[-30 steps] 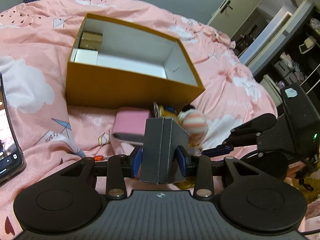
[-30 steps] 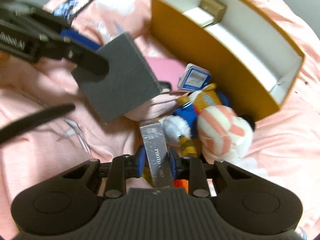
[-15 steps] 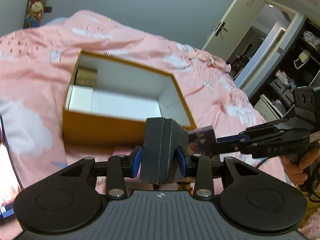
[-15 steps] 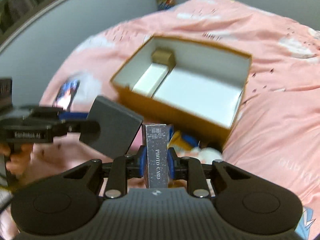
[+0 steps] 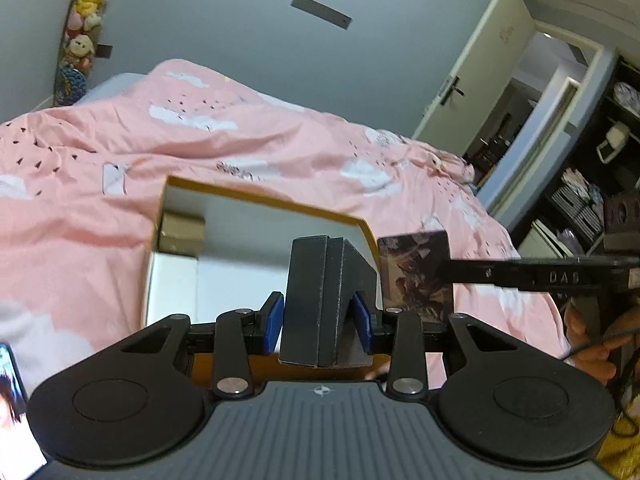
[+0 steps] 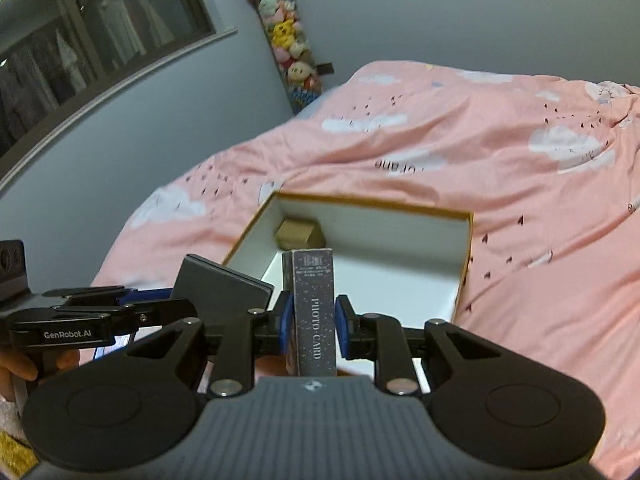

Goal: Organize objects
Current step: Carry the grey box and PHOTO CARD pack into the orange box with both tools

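Left gripper [image 5: 318,316] clamps a grey box [image 5: 320,296], right gripper [image 6: 310,326] clamps a photo card box [image 6: 312,312]; lower each upright into the orange box [image 6: 466,256] at frame centre, clear of its rim.

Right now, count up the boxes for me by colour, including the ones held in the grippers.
Orange: 1, the big open box on the bed.
Dark grey: 1, the grey box in the left gripper.
Dark speckled: 1, the photo card box in the right gripper.
Tan: 1, the small box inside.
Total: 4
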Demonstrator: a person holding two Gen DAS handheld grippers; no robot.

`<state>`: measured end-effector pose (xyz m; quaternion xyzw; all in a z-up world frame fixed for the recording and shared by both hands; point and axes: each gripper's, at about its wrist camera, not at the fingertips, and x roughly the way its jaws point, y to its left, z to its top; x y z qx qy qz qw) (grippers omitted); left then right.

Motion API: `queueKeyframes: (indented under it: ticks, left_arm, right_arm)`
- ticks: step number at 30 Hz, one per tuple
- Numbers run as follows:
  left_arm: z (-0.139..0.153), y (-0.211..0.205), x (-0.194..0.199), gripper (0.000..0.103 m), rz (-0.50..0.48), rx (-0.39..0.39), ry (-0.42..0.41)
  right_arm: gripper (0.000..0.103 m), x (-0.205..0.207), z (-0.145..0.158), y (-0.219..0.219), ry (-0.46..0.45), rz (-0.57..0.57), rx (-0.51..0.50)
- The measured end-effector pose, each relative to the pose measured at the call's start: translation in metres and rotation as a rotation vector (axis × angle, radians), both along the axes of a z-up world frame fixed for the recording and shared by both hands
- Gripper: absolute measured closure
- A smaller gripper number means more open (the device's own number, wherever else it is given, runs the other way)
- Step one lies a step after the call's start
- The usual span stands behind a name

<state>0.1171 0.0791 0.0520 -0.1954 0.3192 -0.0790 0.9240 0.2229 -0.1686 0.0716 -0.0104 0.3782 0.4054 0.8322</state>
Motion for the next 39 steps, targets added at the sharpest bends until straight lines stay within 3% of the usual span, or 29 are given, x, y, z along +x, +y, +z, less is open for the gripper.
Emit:
queueKeyframes:
  ticks: [6, 17, 27, 39]
  left_arm:
    - [-0.017, 0.005, 0.033, 0.061, 0.059, -0.006, 0.026]
    - [-0.075, 0.008, 0.08, 0.061, 0.012, -0.002, 0.224]
    - [-0.107, 0.012, 0.096, 0.061, 0.004, -0.01, 0.333]
    - [-0.113, 0.005, 0.098, 0.061, -0.008, 0.107, 0.364]
  right_arm:
    - [0.079, 0.032, -0.018, 0.013, 0.054, -0.065, 0.036]
    - [0.079, 0.075, -0.081, 0.039, 0.184, -0.109, -0.038]
    - [0.079, 0.093, -0.116, 0.052, 0.282, -0.107, -0.076]
    - [0.079, 0.1, -0.135, 0.057, 0.343, -0.115, -0.087]
